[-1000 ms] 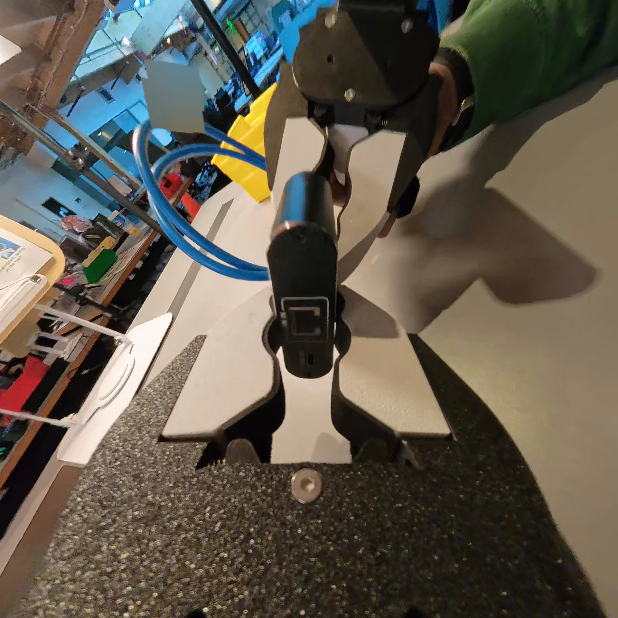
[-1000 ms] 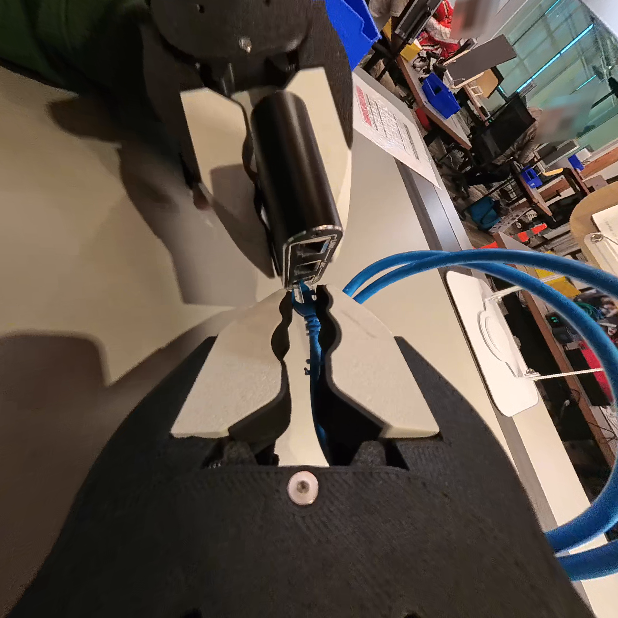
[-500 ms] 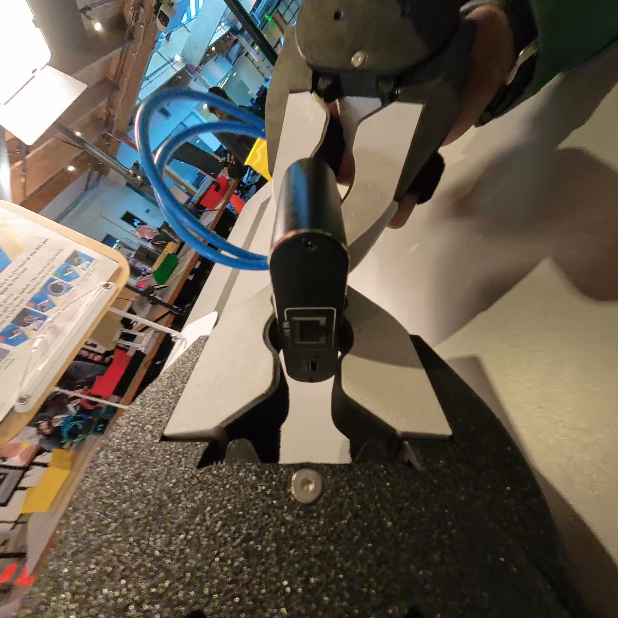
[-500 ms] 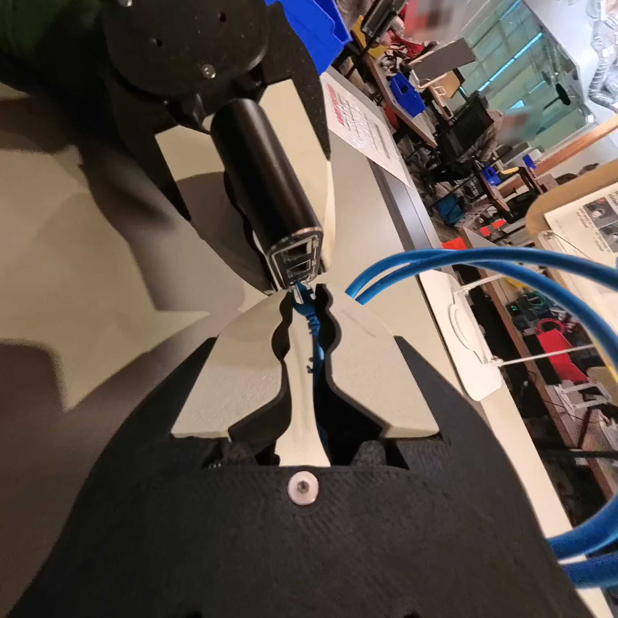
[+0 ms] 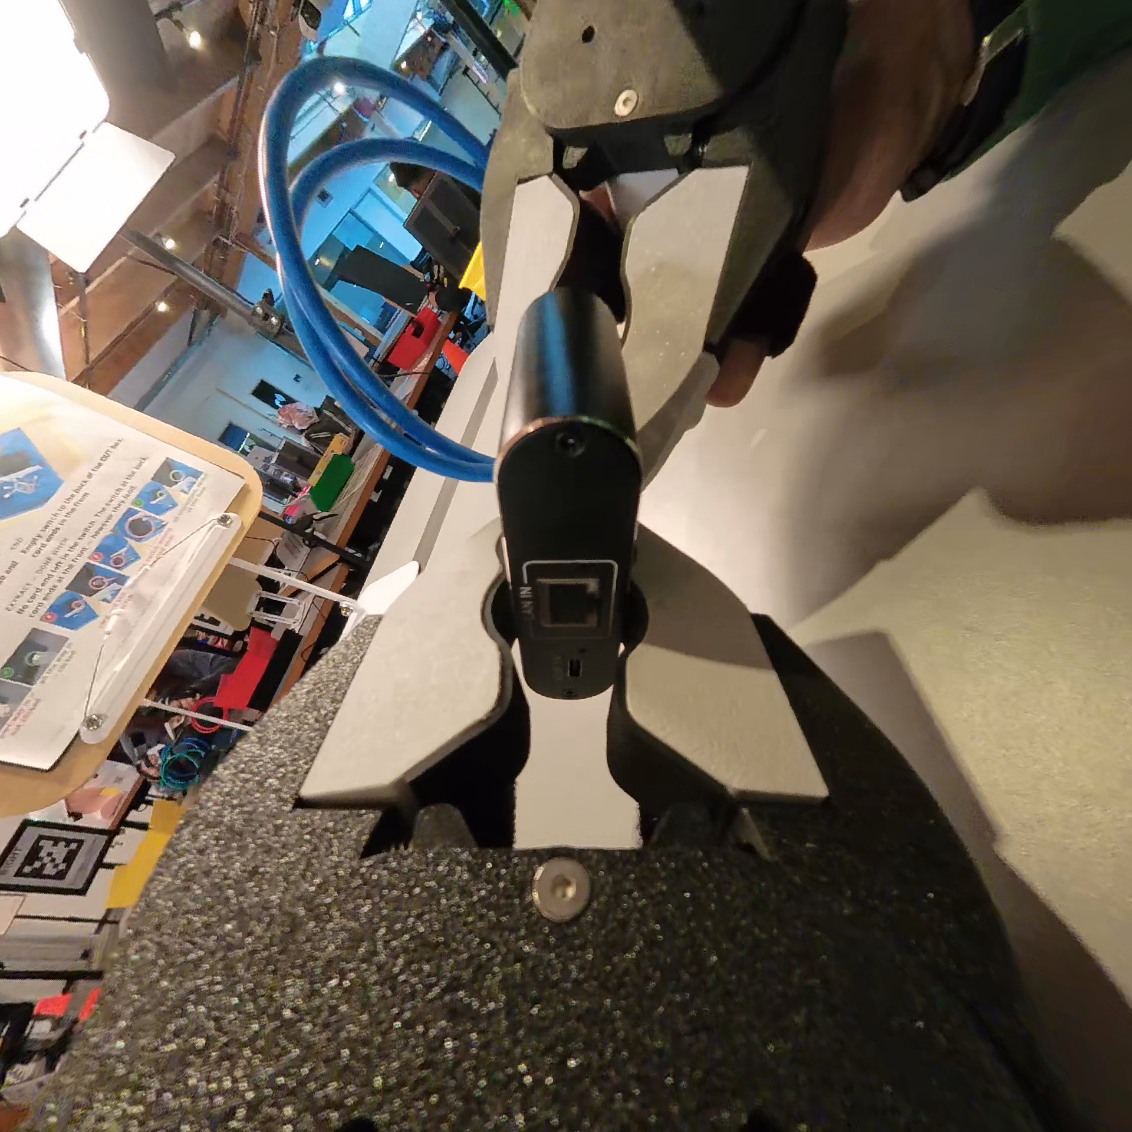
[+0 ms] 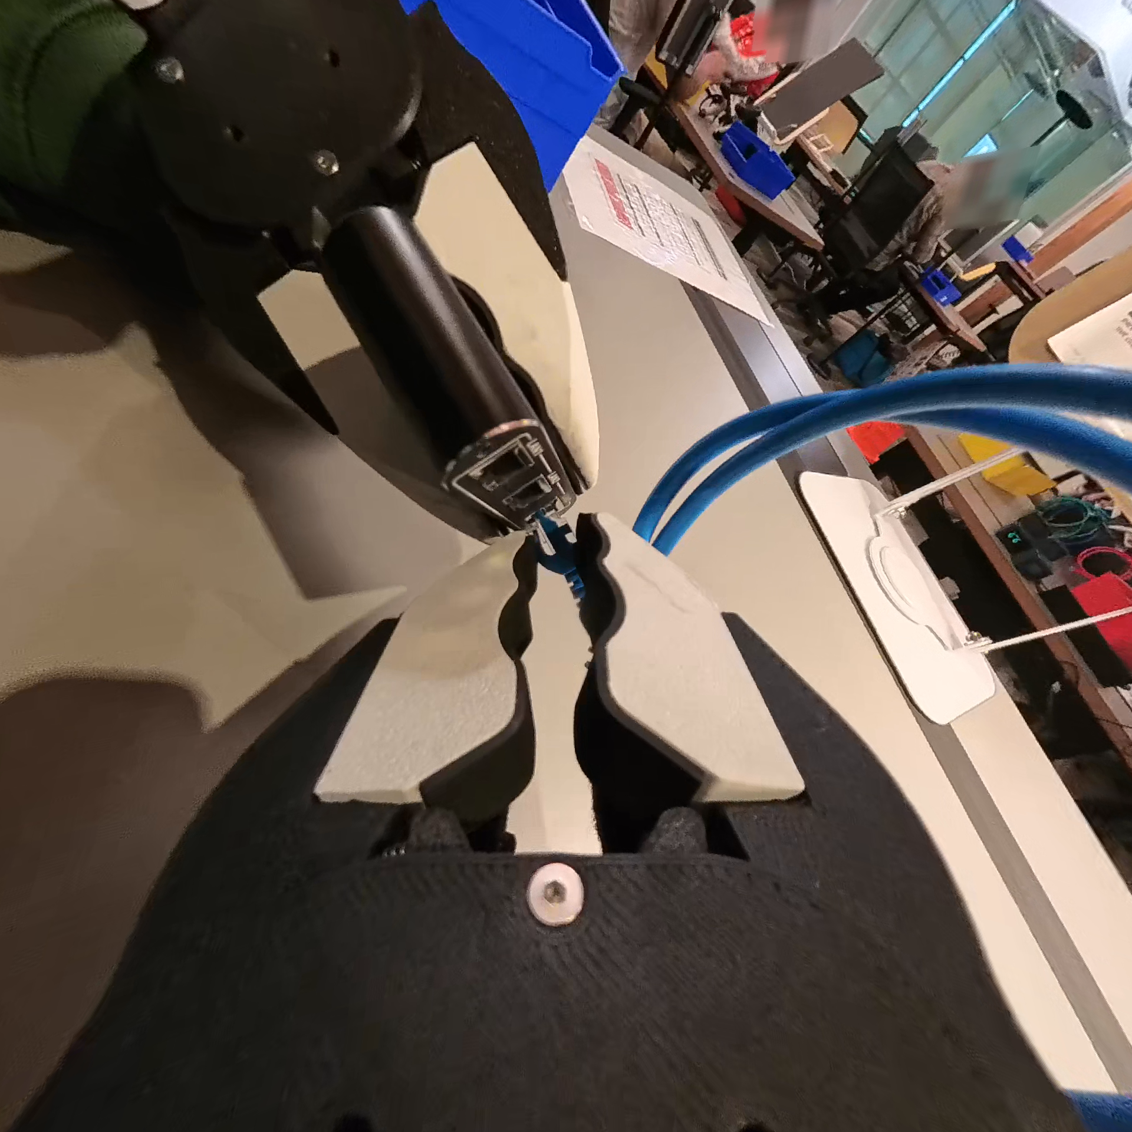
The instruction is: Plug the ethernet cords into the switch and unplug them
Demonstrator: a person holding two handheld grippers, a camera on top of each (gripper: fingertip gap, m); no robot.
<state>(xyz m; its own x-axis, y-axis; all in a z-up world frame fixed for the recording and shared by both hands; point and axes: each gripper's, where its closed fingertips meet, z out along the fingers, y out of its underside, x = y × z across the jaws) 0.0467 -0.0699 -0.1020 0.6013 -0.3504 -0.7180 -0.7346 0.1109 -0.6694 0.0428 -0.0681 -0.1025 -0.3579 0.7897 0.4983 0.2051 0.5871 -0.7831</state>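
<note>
The black oblong switch (image 5: 566, 490) is held in my left gripper (image 5: 566, 539), which is shut on its sides; the end facing this camera has a single port. The right gripper's fingers (image 5: 680, 288) point at its far end. In the right wrist view my right gripper (image 6: 556, 533) is shut on a blue ethernet plug (image 6: 554, 545). The plug's tip is at the lowest port of the switch (image 6: 429, 343); how deep it sits is hidden. The blue cord (image 6: 796, 416) loops off to the right, and shows in the left wrist view (image 5: 288, 245).
Both grippers hover above a pale table (image 6: 674, 429). On it lie a printed sheet (image 6: 661, 226), a blue bin (image 6: 539, 61) and a white stand base (image 6: 906, 612). A board with an instruction sheet (image 5: 92, 551) is at left. A person's hand (image 5: 870, 122) holds the right gripper. The grippers are tip to tip, or close to it.
Both grippers and the switch have tilted and swung together, so the background has shifted. The plug stays at the lowest port. Less of the blue cord shows between my right fingers.
</note>
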